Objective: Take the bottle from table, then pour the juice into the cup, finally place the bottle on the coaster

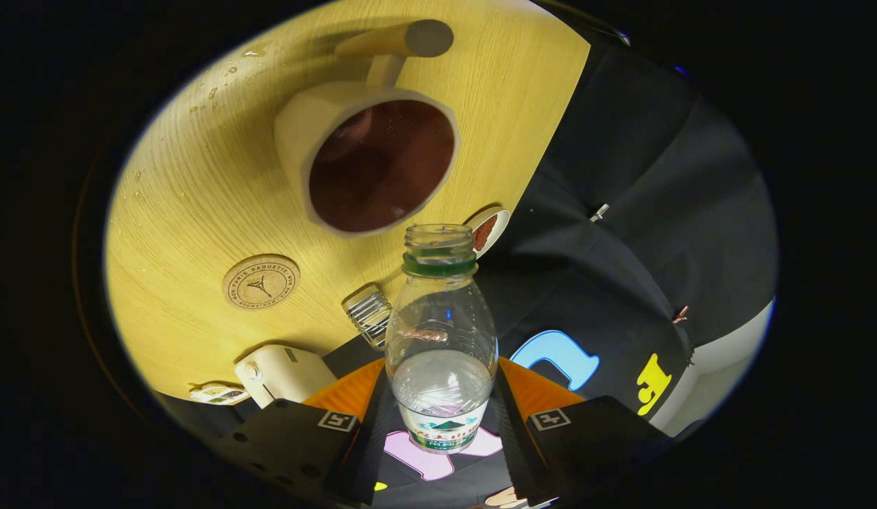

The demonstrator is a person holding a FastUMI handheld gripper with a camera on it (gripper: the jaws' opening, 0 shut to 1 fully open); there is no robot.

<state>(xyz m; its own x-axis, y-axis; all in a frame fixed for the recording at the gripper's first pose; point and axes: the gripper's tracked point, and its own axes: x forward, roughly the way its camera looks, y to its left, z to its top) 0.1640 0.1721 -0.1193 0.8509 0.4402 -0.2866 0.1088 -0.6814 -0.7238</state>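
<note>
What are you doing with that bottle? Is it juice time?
The hand-held gripper is squeezing a clear plastic bottle between its two fingers, tipped toward a cream cup that stands on the wooden table. The bottle's cap is off and a little clear liquid sits in it. The cup looks dark inside. A round cork coaster lies on the table beside the cup, with nothing on it yet, so the bottle hasn't been put down.

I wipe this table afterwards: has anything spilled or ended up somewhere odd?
Yes: small drops lie on the table beyond the cup, near its far edge. The gripper is shut on the open bottle, and the coaster looks dry.
</note>
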